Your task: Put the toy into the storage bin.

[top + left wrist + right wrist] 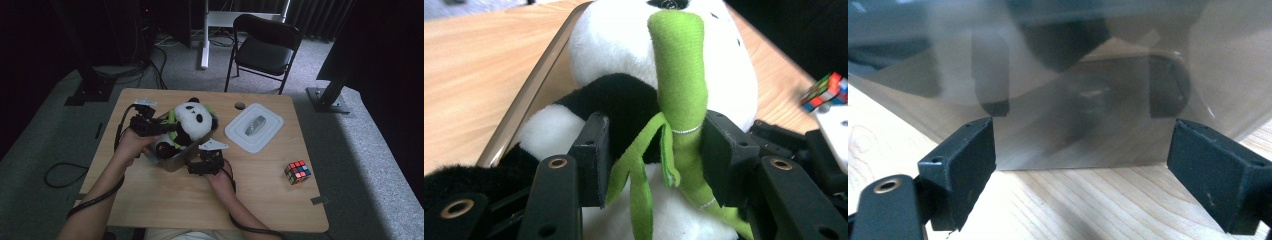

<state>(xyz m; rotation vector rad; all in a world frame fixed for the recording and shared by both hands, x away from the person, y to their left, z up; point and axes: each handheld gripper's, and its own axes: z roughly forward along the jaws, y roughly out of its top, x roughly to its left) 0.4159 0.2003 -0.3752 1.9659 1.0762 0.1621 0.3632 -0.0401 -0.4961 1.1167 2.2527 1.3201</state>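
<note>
A black-and-white plush panda sits in a metal container at the middle of the wooden table. The panda carries a green plush bamboo stalk on its front. My left gripper reaches in from the left, and in the left gripper view it stands open, its jaws on either side of the stalk and its leaves. The right pad touches the stalk. My right gripper is at the container's near side. It is open, jaws wide, just in front of the shiny container wall.
A white lid with a grey handle lies right of the container. A Rubik's cube sits near the table's right edge. The container's rim runs along the panda's left. A black folding chair stands behind the table.
</note>
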